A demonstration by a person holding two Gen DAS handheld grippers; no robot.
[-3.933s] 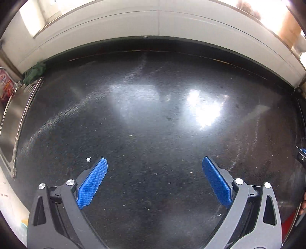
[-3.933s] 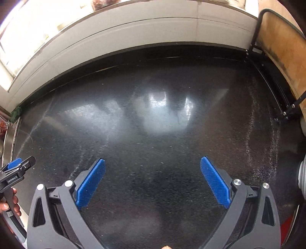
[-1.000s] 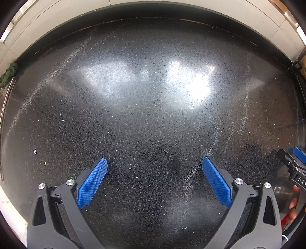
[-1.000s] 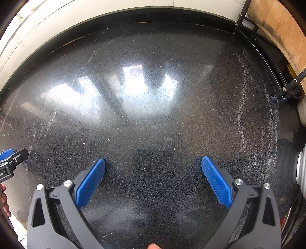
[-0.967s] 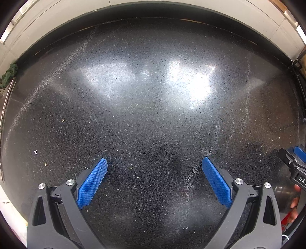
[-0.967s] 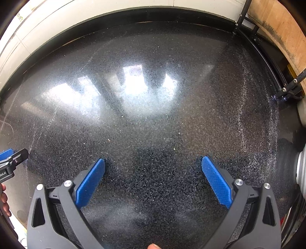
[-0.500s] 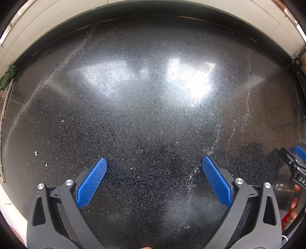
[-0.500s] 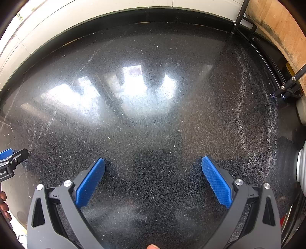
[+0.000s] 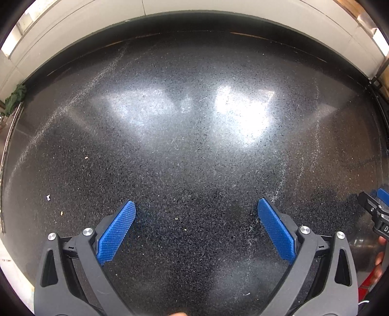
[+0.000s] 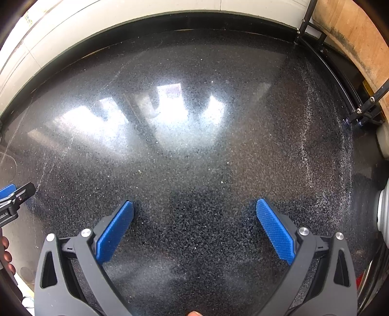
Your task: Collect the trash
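Observation:
My left gripper [image 9: 196, 206] hangs open over a black speckled countertop [image 9: 194, 150], nothing between its blue pads. A tiny white scrap [image 9: 48, 197] lies on the counter to its left, with a few pale crumbs [image 9: 86, 157] nearby. My right gripper [image 10: 194, 206] is open too, above the same dark counter [image 10: 194, 150] with only small specks under it. Each gripper shows at the edge of the other's view: the right one [image 9: 375, 206] and the left one [image 10: 14, 194].
A white tiled wall [image 9: 170, 14] runs along the counter's back. A green cloth [image 9: 15, 96] and a metal sink edge [image 9: 7, 145] are at far left. A black rack [image 10: 362, 109] with a wooden board [image 10: 352, 31] stands at right, beside a white ribbed object [image 10: 383, 209].
Since about four seconds ago both views tilted down onto the counter. Over the last second both grippers pulled back slightly; both stay open and empty.

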